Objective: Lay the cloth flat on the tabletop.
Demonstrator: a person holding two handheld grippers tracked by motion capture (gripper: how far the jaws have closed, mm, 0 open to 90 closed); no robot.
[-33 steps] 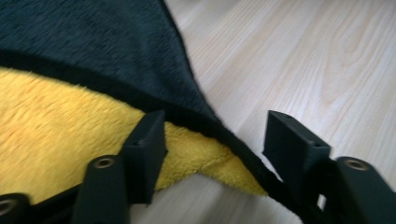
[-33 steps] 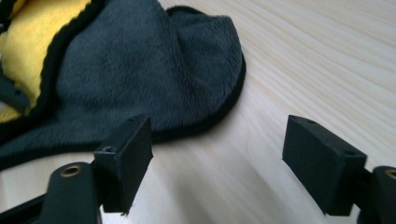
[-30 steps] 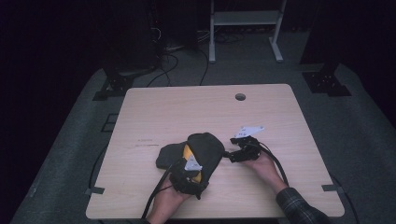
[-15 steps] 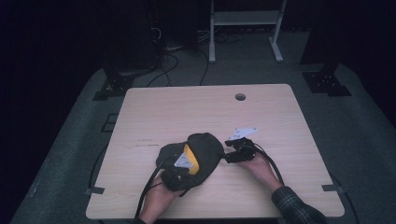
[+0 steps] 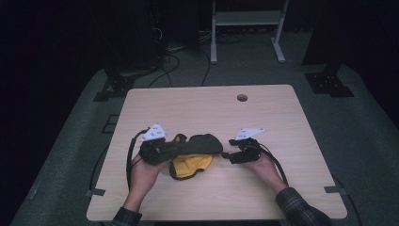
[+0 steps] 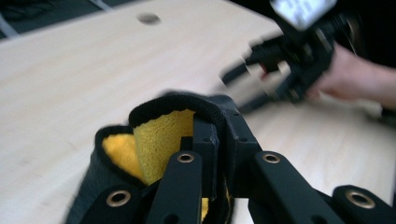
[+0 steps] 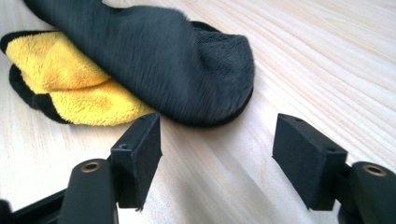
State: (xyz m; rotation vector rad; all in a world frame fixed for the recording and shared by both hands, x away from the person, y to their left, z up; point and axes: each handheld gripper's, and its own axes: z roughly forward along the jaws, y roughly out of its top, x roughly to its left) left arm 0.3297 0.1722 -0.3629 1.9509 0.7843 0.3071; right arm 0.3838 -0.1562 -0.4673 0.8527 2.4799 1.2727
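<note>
Cloth (image 5: 193,153), black outside and yellow inside, lies on the table (image 5: 207,108) between two grippers.
At the cloth's left end, the left gripper (image 5: 157,149) pinches its folded edge tight; just off its right end, the right gripper (image 5: 231,154) hangs with jaws spread wide, holding nothing.

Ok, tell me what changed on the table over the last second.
The left gripper, shut on the cloth, moved left and pulled it out sideways from a bunched heap. The right gripper drew off right; its jaws are open, just short of the cloth's end. The table stayed put.
</note>
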